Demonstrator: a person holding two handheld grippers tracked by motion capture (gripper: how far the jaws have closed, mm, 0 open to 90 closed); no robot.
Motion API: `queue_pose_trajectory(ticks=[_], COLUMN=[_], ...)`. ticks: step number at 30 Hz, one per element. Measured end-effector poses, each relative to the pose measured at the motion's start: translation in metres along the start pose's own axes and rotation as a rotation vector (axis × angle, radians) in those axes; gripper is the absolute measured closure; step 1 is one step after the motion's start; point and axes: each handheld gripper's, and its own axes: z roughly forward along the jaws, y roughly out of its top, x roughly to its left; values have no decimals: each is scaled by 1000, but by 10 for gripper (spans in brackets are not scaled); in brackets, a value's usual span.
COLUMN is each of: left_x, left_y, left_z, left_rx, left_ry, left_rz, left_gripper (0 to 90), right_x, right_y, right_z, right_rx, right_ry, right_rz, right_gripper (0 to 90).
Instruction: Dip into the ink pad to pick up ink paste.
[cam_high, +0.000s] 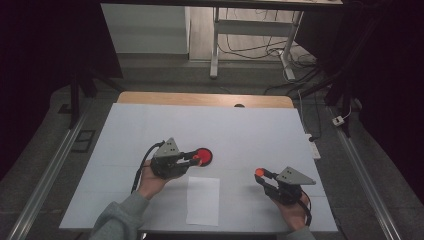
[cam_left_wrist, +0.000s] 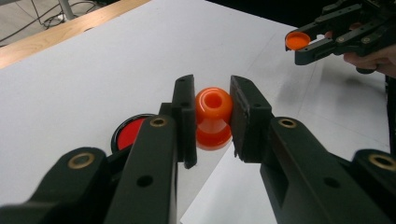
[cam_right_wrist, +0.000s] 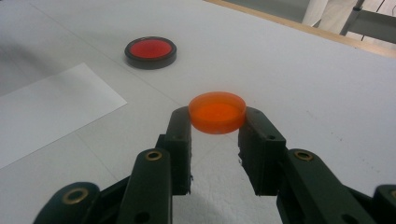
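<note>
The left gripper (cam_left_wrist: 213, 119) sat closest to the lens, its jaws clamped on an orange spool-shaped piece (cam_left_wrist: 213, 117) (a hole showed in its top end), held just beside the red disc in a black ring (cam_left_wrist: 128, 135) that lay on the white table (cam_high: 150, 125). A sheet of paper (cam_high: 203, 200) lay near that disc, on the person's side. Well apart from the disc, the right gripper (cam_right_wrist: 217, 122) had closed on an orange cap (cam_right_wrist: 217, 112), carried clear of the table.
</note>
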Motion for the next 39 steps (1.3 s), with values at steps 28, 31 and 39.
queue_pose_trajectory(ticks=[28, 31, 39], left_x=[25, 29, 34], left_y=[14, 14, 13], left_z=[20, 23, 29], left_rx=[58, 58, 62], left_ry=[30, 31, 30], left_rz=[-3, -9, -16], left_gripper=[728, 728, 728], right_x=[0, 0, 0], right_y=[1, 1, 1], right_z=[-1, -2, -2], right_rx=[-9, -10, -9], right_ry=[-5, -8, -12], right_rz=[0, 0, 3], right_gripper=[647, 647, 646])
